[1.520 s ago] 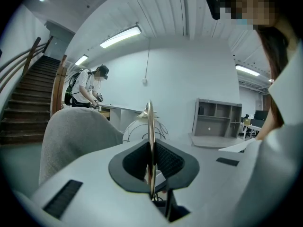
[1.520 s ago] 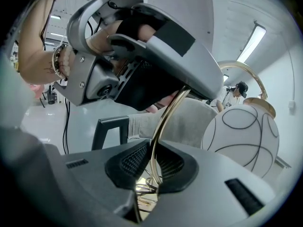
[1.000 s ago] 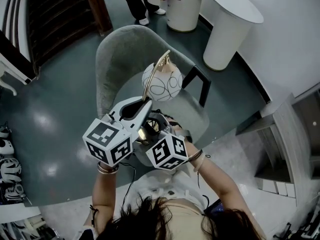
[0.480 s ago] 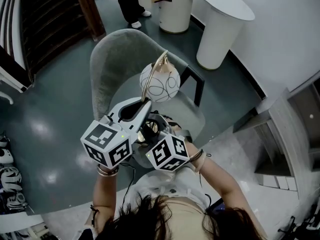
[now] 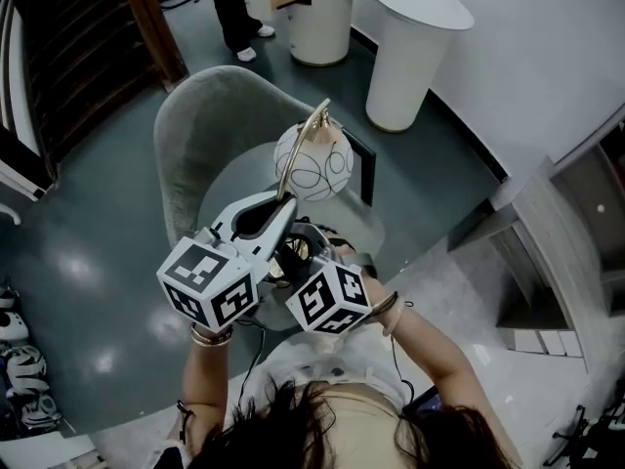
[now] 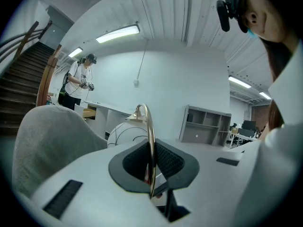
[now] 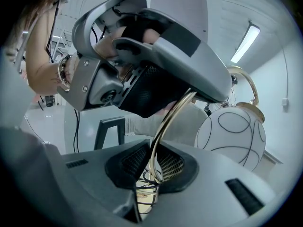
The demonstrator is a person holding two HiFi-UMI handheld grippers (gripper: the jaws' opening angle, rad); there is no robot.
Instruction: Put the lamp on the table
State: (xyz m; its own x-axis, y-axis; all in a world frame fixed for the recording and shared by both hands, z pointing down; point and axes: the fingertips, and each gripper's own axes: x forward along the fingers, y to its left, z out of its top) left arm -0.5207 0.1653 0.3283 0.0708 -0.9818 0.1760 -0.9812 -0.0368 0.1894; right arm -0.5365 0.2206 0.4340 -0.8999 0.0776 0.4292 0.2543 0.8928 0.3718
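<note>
The lamp has a white globe [image 5: 313, 161] with thin black lines and a curved brass stem [image 5: 293, 154]. It is held in the air above a grey armchair. My left gripper [image 5: 276, 206] is shut on the stem below the globe. My right gripper [image 5: 301, 247] is shut on the stem lower down, next to the left one. In the left gripper view the stem [image 6: 149, 145] rises from between the pads of the left gripper [image 6: 151, 176], with the globe [image 6: 124, 135] behind. In the right gripper view the stem [image 7: 166, 124] runs from the right gripper [image 7: 154, 167] up into the left gripper [image 7: 151, 56], and the globe [image 7: 230, 134] hangs at the right.
A grey armchair [image 5: 210, 125] stands below the lamp, with a black frame [image 5: 359, 169] beside it. A white curved desk [image 5: 410, 8] on round legs is at the top, and a person [image 5: 229, 8] stands near it. Dark stairs [image 5: 59, 57] are at the left, grey shelves [image 6: 203, 126] further off.
Both grippers keep their hold on the lamp. The armchair and white desk have slid left and up in the head view as the person moves.
</note>
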